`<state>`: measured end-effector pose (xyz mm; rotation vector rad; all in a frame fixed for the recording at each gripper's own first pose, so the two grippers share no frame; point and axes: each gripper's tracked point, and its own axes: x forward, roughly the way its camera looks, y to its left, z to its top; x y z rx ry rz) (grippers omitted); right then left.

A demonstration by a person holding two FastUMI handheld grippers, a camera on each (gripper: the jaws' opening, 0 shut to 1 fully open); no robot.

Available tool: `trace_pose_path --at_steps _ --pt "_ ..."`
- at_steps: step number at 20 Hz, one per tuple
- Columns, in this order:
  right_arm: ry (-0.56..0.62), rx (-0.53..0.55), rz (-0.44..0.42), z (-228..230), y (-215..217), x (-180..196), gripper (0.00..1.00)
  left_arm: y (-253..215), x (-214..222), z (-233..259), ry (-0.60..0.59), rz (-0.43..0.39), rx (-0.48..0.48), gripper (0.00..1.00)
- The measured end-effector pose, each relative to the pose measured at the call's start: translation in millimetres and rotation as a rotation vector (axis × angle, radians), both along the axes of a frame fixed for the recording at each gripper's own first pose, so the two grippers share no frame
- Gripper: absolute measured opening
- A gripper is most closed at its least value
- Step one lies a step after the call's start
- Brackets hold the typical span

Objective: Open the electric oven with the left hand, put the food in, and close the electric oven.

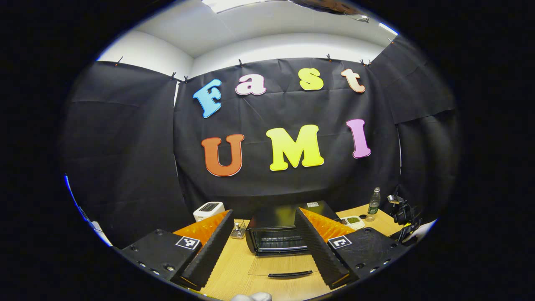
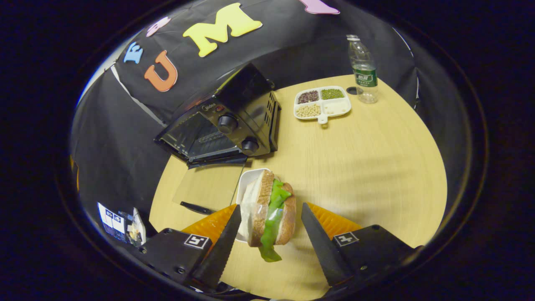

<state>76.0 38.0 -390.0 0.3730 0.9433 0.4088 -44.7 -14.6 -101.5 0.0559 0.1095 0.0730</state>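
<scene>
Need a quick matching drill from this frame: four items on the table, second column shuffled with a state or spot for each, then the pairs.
Column 1:
1. black electric oven
2. brown-bread sandwich with green lettuce
3. white divided tray of beans
4. clear plastic water bottle

Column 2:
A. upright, cap off beside it
B. glass door folded down flat on the wooden table
C. between the open fingers of the right claw
D. lies between oven and bottle

Pairs: 1-B, 2-C, 3-D, 4-A
</scene>
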Motion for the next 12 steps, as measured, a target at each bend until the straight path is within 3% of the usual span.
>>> trace_pose_path --at_steps 5,6,7,12 --pt "0.196 0.145 0.029 -17.0 17.0 -4.1 0.71 -5.5 4.4 2.2 0.012 0.005 0.016 0.95" --pt "0.211 0.164 0.025 -18.5 18.5 -2.8 0.68 -6.4 4.8 1.4 0.016 0.005 0.018 0.95" --pt "0.21 0.172 0.018 -17.5 17.4 -1.1 0.59 -8.5 4.0 0.7 0.019 0.005 0.02 0.95" --pt "0.219 0.215 0.019 -12.5 20.7 -5.9 0.41 -13.4 5.6 -4.0 0.034 -0.002 0.015 0.95"
